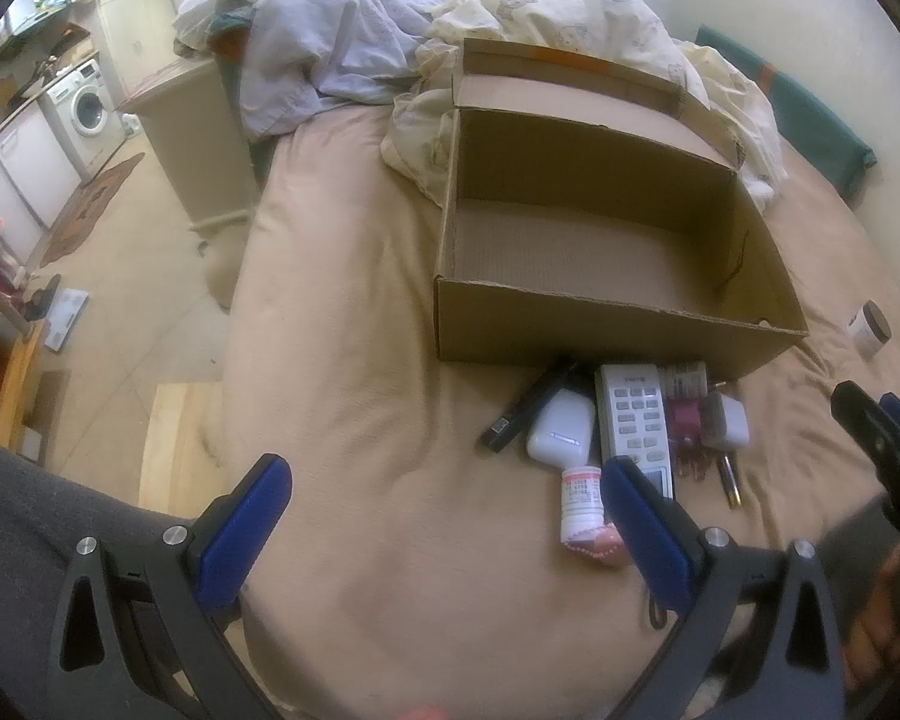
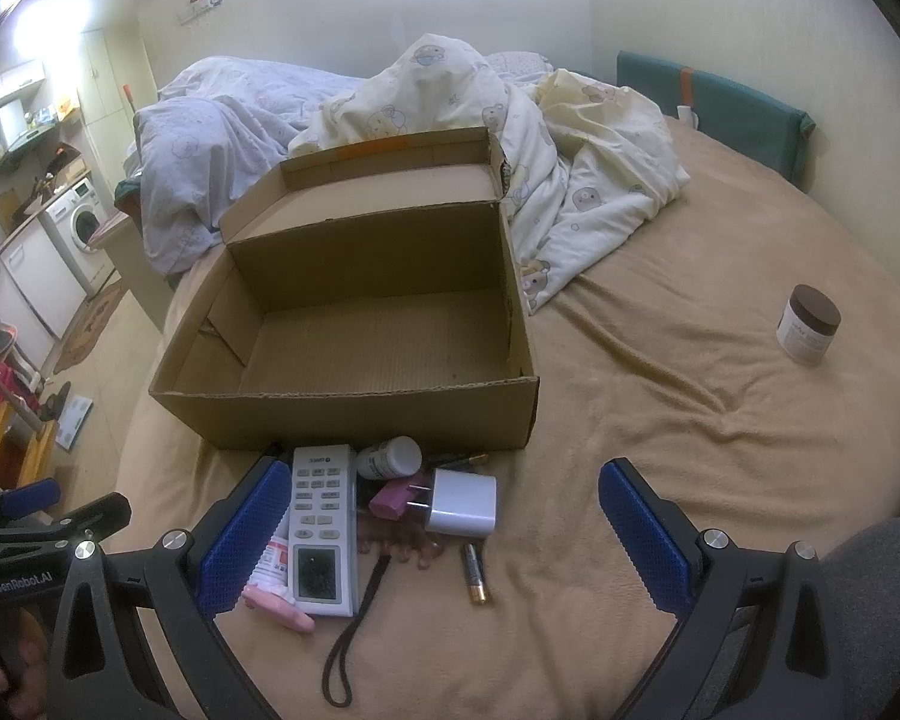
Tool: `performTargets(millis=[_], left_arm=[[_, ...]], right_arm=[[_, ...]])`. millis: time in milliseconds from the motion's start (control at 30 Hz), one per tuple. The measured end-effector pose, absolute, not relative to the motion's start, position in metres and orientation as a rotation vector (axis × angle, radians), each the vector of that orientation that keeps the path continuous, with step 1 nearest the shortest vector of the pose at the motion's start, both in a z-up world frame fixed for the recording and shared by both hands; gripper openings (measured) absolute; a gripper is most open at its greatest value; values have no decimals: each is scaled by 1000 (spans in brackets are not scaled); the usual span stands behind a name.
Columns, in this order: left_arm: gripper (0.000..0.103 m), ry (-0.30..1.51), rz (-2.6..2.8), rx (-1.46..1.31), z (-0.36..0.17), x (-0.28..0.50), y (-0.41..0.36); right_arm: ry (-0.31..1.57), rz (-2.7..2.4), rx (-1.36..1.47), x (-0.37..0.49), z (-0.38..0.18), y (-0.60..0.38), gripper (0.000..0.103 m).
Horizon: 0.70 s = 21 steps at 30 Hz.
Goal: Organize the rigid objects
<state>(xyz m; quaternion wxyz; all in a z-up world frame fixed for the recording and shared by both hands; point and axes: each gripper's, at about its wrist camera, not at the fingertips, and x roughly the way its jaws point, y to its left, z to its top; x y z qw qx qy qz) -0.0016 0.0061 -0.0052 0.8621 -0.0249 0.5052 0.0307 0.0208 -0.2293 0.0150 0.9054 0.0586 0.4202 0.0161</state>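
Observation:
An open, empty cardboard box (image 1: 606, 324) (image 2: 354, 414) sits on the tan bed. In front of it lies a cluster: a white remote (image 1: 633, 420) (image 2: 323, 516), a white earbud case (image 1: 558, 429), a black stick (image 1: 525, 411), a white pill bottle (image 1: 581, 501) (image 2: 390, 457), a white charger plug (image 2: 462, 501) (image 1: 729, 420), a pink plug (image 2: 390, 498), a battery (image 2: 474, 573). My left gripper (image 1: 444, 498) is open, empty, just left of the cluster. My right gripper (image 2: 444, 504) is open, empty, with the cluster between its fingers.
A brown-lidded jar (image 2: 807, 327) (image 1: 870, 327) stands apart on the right of the bed. Rumpled quilts (image 2: 510, 138) lie behind the box. The bed's edge drops to the floor (image 1: 120, 276) on the left. A black wrist strap (image 2: 354, 636) lies near the remote.

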Motion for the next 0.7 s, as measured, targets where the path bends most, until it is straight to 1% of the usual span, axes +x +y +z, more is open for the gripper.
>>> performTargets(millis=[700], left_arm=[[103, 1086, 80, -38, -11, 2, 7]], right_arm=[[878, 37, 100, 20, 11, -229, 103]])
